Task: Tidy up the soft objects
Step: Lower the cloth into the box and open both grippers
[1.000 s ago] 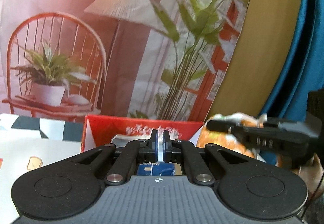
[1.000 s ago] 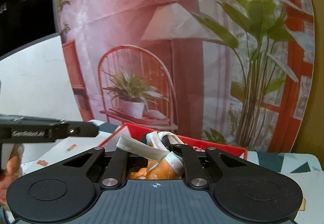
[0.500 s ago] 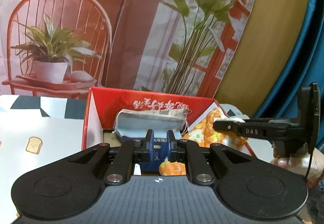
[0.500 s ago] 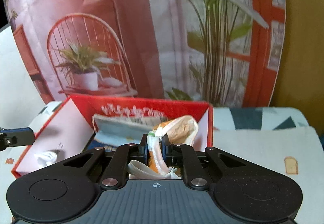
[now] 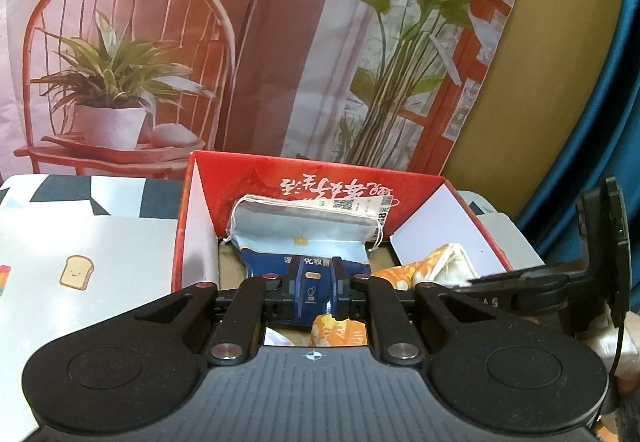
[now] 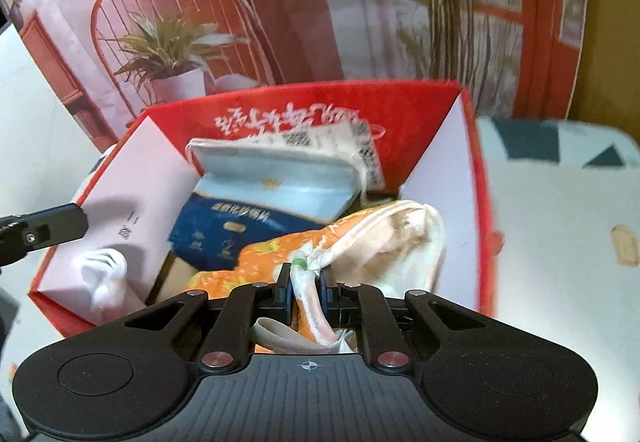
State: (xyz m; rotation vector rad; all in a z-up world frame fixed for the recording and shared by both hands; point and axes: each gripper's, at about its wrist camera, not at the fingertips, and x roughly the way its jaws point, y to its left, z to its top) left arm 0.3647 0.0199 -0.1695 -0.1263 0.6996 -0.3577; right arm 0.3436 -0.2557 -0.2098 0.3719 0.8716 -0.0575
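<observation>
Left wrist view: the left tongs (image 5: 316, 286) are clenched on a dark blue packet (image 5: 310, 288) with pale lettering, its upper part light blue and silvery, leaning against the far wall of the red box (image 5: 248, 178). The box stands on a pale worktop (image 5: 92, 242) printed with a toast figure. An orange floral cloth pouch (image 5: 434, 268) with a cream lining lies at the right of the box, beside the right tongs' black arm. A second ago only the box's top edge showed and the pouch hung above it; now the view looks down into the box.

Right wrist view: the right tongs (image 6: 307, 288) pinch the pouch's (image 6: 360, 238) cream strap, the pouch resting inside the box (image 6: 472, 202) beside the blue packet (image 6: 216, 230). Earlier it was held clear above the rim.
</observation>
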